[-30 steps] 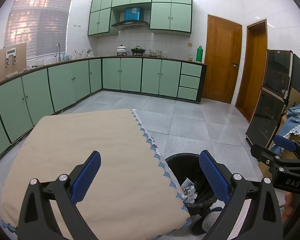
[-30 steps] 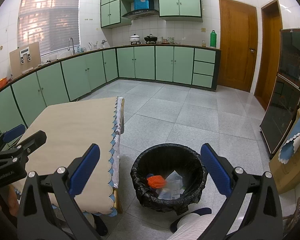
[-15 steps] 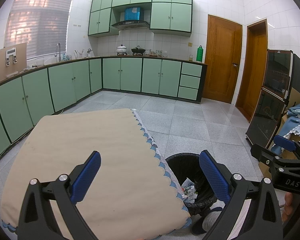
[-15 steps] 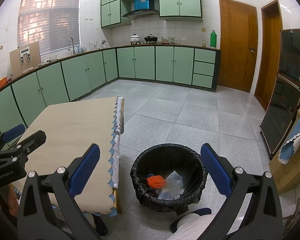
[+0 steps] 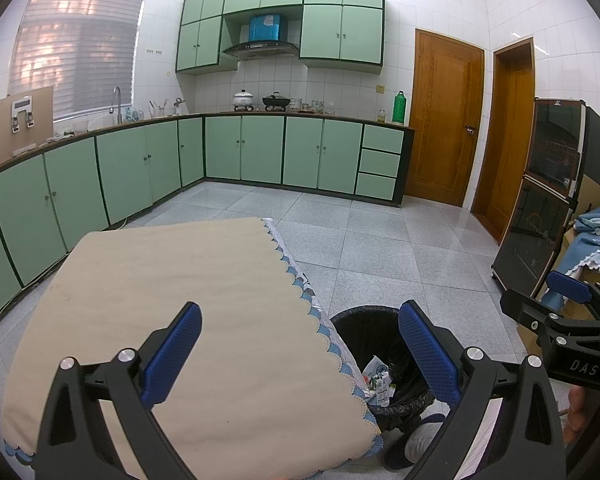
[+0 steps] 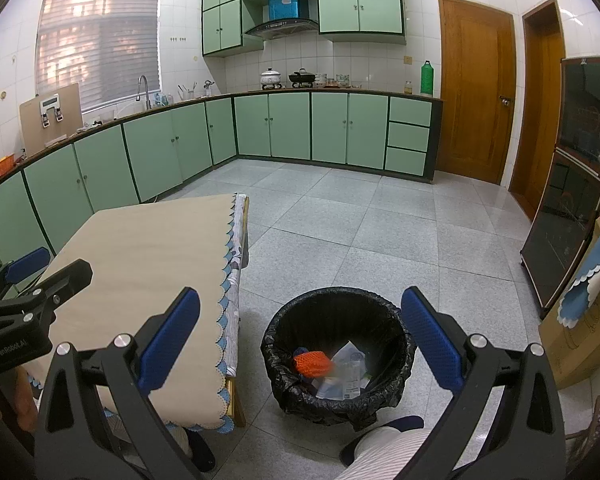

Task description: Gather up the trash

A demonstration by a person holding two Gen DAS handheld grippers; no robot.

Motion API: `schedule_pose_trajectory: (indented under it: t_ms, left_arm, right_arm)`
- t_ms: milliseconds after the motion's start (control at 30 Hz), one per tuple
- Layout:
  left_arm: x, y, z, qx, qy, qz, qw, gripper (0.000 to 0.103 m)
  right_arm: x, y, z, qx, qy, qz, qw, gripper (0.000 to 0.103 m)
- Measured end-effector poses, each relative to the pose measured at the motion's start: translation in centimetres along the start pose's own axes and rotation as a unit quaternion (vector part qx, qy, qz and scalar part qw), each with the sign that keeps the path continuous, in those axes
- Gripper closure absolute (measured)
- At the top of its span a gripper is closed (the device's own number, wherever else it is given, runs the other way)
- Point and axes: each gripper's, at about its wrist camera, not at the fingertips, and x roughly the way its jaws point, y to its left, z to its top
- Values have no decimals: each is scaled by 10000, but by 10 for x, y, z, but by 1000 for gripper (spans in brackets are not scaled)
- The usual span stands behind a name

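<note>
Left tool wide open, nothing between the blue pads, hovering over the near edge of the tabletop, which carries only a beige cloth with a blue scalloped trim. Right tool also wide open and empty, held above the floor with the trash bin framed between its fingers. Bin sits on the grey tiled floor just beside the tabletop's right edge; black liner bag folded over the rim. Trash is inside the bin: an orange mesh piece on top, white printed wrappers next to and under it, something blue partly hidden at the back. From the left wrist view the bin is half hidden behind the cloth edge, with a small carton visible inside. Each tool shows in the other's camera: right tool at far right of the left view, left tool at far left of the right view. Person's striped trouser leg and dark shoe close to the bin at bottom of frame.
</note>
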Motion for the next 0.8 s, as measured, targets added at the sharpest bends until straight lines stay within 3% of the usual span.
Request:
schedule_pose_trajectory:
  t_ms: [800]
  left_arm:
    - [1,0,4,44,-24,5,10000,6]
  right_arm:
    - [1,0,0,-13,-2,1,10000,5]
